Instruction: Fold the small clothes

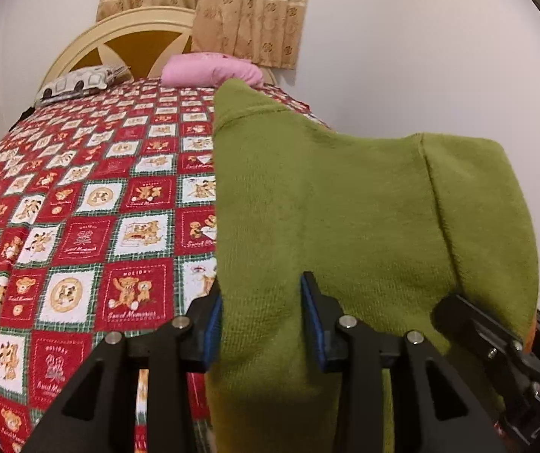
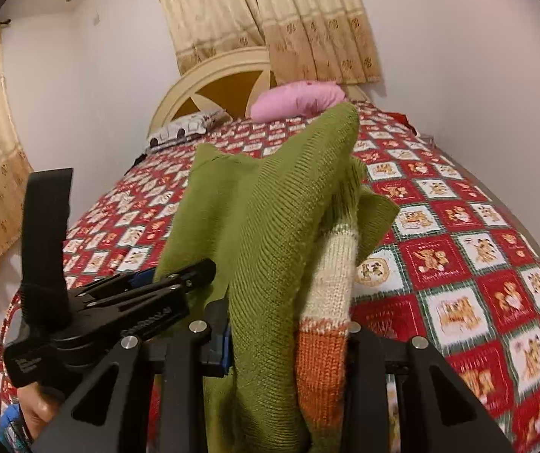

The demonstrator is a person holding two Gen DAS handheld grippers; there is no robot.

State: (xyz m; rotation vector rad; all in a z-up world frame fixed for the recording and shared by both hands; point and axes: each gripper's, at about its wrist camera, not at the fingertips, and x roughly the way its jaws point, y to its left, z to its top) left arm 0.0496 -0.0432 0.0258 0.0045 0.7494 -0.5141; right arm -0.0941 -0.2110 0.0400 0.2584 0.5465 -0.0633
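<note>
While both jaws pinch the green knitted sweater (image 1: 326, 196), left gripper (image 1: 260, 324) and right gripper (image 2: 289, 339) side by side, it hangs above the red patchwork bedspread (image 1: 81, 207).

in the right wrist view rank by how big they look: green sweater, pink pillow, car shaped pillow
1. green sweater, though its nearness to the camera inflates it
2. pink pillow
3. car shaped pillow, close to the pink one, so that order is unsure
</note>
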